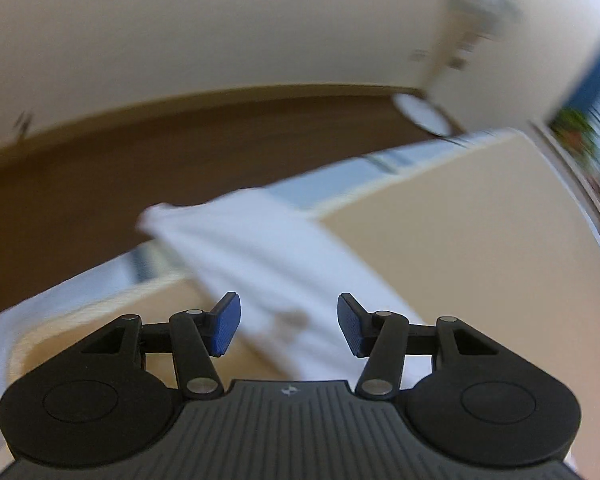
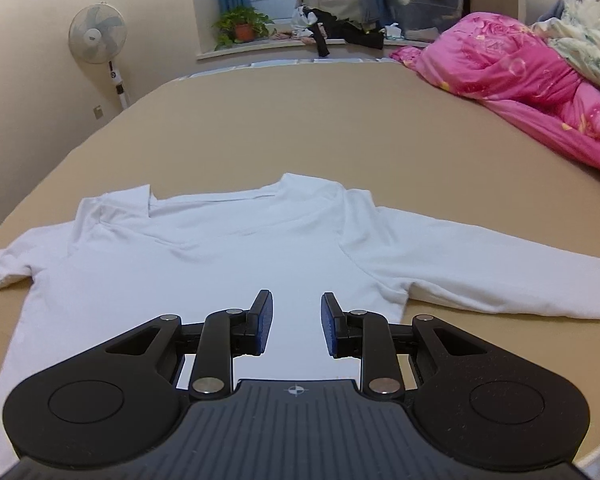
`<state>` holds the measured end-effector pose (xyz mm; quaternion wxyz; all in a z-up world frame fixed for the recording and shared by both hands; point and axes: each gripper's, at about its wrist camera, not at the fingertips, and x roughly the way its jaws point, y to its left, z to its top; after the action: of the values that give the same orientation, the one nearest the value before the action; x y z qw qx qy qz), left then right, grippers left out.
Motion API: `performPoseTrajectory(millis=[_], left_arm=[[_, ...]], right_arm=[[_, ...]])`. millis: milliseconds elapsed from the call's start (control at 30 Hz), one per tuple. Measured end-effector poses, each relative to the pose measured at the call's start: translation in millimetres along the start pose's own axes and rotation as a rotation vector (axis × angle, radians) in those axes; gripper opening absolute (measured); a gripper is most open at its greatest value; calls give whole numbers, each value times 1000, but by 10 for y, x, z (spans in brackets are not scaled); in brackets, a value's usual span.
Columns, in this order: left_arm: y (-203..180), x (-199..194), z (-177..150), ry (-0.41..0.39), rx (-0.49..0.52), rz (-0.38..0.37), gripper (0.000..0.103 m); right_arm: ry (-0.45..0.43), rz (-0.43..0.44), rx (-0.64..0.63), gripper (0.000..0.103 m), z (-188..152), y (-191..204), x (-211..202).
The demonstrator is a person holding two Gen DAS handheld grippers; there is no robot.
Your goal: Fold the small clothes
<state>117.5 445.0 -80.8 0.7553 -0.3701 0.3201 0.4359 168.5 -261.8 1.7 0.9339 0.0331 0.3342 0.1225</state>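
**Student:** Where is the garment, and how far along is the folding?

**Tutor:** The white long-sleeved shirt [image 2: 204,256] lies flat on the tan bed [image 2: 300,120], neckline toward the window side, well apart from the pink quilt [image 2: 508,68]. The sleeve nearer the quilt stretches straight out from the body; the opposite sleeve also lies outward, toward the wall with the standing fan [image 2: 97,34]. No fold is visible, so I judge the task at its start: both sleeves and the body are left to fold.

**Student:** And the grippers?

**Tutor:** The right gripper [image 2: 296,324] hovers over the shirt's lower body, jaws parted, nothing between its pads. The left gripper [image 1: 288,324] is likewise released, jaws apart over a band of white cloth [image 1: 260,248] (that view is badly motion-blurred; the cloth is probably the shirt's sleeve, though I cannot confirm it).

**Student:** Any readable writing?

**Tutor:** None. Only a small cross-in-circle mark on each gripper's body; the fan's hub badge is too small to read.
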Motion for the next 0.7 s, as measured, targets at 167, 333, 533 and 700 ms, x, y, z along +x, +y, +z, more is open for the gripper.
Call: performPoseTrajectory(millis=[167, 333, 533, 700], left_arm=[[353, 346, 113, 99, -149, -13, 6], [-84, 124, 16, -40, -21, 35, 2], [-1582, -1208, -871, -288, 444, -447, 3], [-2252, -1865, -2062, -101, 861, -915, 12]], right_arm=[[1, 36, -53, 28, -8, 142, 47], [6, 48, -63, 28, 6, 135, 85], [35, 42, -44, 28, 21, 131, 209], [67, 60, -60, 28, 13, 222, 364]])
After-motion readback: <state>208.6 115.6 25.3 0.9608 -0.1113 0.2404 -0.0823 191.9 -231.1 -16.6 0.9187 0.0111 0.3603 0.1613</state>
